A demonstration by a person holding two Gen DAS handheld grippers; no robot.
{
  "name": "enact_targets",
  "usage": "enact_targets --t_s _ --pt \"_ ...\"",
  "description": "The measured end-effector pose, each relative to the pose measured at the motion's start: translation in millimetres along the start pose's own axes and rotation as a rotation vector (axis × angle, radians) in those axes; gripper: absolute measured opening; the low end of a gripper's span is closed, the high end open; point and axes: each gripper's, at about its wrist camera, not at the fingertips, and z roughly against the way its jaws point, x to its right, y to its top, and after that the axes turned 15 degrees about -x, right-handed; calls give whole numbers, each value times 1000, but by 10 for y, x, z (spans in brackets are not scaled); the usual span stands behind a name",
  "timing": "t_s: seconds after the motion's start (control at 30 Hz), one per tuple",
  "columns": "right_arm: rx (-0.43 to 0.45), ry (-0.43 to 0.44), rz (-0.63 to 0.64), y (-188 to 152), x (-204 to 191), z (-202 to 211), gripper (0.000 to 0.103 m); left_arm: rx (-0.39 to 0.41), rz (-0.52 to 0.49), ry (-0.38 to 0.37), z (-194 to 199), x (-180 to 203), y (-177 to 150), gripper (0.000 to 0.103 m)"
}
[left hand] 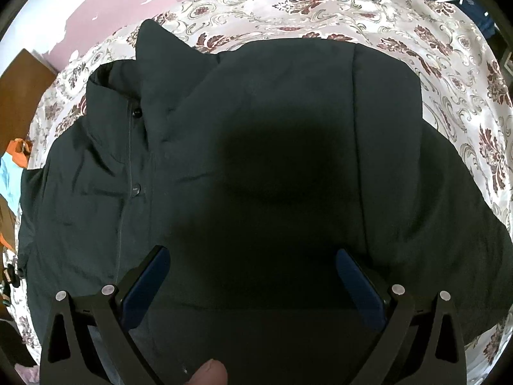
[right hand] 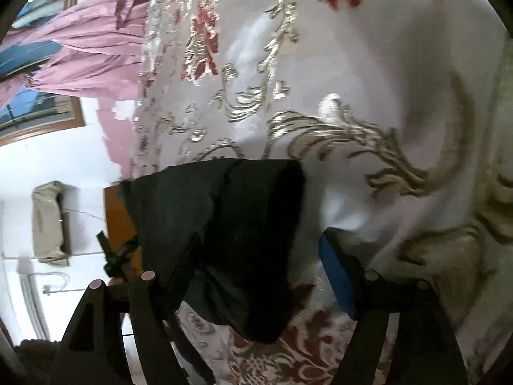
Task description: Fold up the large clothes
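A large dark jacket (left hand: 256, 128) lies spread on the floral bedspread (left hand: 449, 73), its collar and snap buttons toward the left in the left wrist view. My left gripper (left hand: 253, 256) hovers over the jacket's near part, pointing steeply down, jaws wide open with nothing between the blue pads (left hand: 154, 276). A thumb (left hand: 208, 372) shows at the bottom edge. In the right wrist view a dark end of the jacket (right hand: 231, 224) hangs between the jaws of my right gripper (right hand: 259, 240) and drapes over the left finger, hiding it. The right blue pad (right hand: 336, 276) stands apart from the cloth, so this gripper is open.
The bedspread (right hand: 352, 96) fills the area around the jacket. A pink curtain (right hand: 86, 48) and a window hang beyond the bed. Wooden furniture (left hand: 19, 96) stands at the left, with orange and blue items (left hand: 16, 154) beside the bed's edge.
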Motion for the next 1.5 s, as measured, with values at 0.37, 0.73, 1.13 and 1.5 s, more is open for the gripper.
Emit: enact_targets --t_s 0.37,0.73,1.13,1.5 --pt "-3 -171 280 -416 -846 139 10 -18 33 -29 -75 -121 95 103" --pt "253 78 336 -793 -1289 900 9 -54 -17 65 -278 99 192 103" --pt "250 165 552 -1386 -3007 1032 9 -71 -38 40 -390 172 246 103" --pt "113 84 646 -1475 -4456 288 9 -70 75 -188 -80 -945 -404 103"
